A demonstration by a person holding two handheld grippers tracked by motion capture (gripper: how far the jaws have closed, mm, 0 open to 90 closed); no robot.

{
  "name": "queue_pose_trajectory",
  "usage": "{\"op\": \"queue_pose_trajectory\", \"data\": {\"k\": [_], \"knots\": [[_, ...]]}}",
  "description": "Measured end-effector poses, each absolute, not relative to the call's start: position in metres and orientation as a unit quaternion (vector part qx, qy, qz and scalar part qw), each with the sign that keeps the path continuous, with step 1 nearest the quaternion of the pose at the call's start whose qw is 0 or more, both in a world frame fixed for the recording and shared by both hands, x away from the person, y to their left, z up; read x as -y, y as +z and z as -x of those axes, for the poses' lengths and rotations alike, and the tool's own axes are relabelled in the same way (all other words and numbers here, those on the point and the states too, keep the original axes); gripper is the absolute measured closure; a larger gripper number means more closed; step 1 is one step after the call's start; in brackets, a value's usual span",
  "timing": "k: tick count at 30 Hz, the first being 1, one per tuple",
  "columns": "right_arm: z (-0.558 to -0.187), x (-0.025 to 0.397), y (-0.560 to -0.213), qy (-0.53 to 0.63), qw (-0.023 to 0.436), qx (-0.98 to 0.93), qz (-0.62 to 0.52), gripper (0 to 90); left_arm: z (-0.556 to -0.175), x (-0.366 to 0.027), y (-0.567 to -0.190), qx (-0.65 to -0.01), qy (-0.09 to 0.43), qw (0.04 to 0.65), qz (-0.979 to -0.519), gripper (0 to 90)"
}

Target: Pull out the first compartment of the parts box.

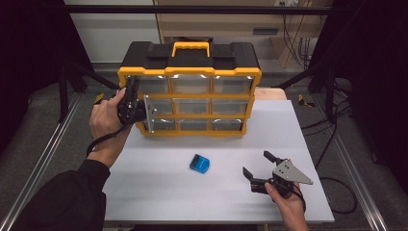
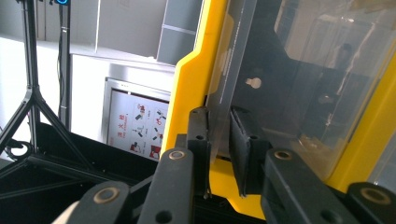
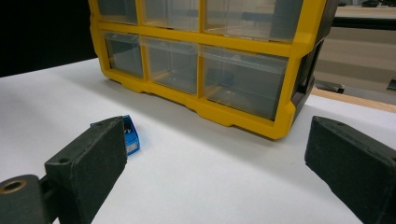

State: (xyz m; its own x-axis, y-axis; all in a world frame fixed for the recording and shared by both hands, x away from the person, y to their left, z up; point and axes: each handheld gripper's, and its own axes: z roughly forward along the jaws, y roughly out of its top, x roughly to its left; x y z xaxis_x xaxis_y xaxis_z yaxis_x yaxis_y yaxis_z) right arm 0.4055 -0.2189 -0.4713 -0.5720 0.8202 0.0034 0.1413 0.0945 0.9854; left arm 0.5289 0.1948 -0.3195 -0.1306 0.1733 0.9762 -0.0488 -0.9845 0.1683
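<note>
A yellow and black organiser (image 1: pixel 190 96) with clear drawers stands at the back of the white table (image 1: pixel 159 192). My left gripper (image 1: pixel 131 94) is at its left edge, held by a hand. In the left gripper view the left gripper (image 2: pixel 219 126) is shut on the thin clear front of a left-column drawer (image 2: pixel 224 84), beside the yellow frame (image 2: pixel 187 93); which row I cannot tell. A small blue box (image 1: pixel 199 163) lies on the table in front of the organiser. My right gripper (image 1: pixel 255 162) rests open at the front right, with the blue box (image 3: pixel 130 137) just past its left jaw.
In the right gripper view the organiser's lower drawers (image 3: pixel 243 74) are all pushed in. Metal rails (image 1: pixel 48 154) run along both sides of the table. A black stand (image 2: pixel 28 102) and a poster (image 2: pixel 135 130) are behind the organiser's left side.
</note>
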Motion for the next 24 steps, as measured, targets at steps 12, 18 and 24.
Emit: {"op": "queue_pose_trajectory", "data": {"k": [12, 18, 24], "knots": [[-0.4058, 0.2191, -0.4721, 0.571, 0.294, -0.678, -0.358, 6.2, -0.527, -0.195, -0.3192, -0.056, 0.749, 0.083, -0.655, 80.5], [-0.4059, 0.2195, -0.472, 0.572, 0.295, -0.677, -0.357, 6.1, -0.5249, -0.195, -0.3194, -0.061, 0.749, 0.09, -0.653, 80.4], [-0.4057, 0.219, -0.4718, 0.571, 0.294, -0.678, -0.357, 6.1, -0.5207, -0.1953, -0.3196, -0.057, 0.75, 0.089, -0.653, 80.3]]}}
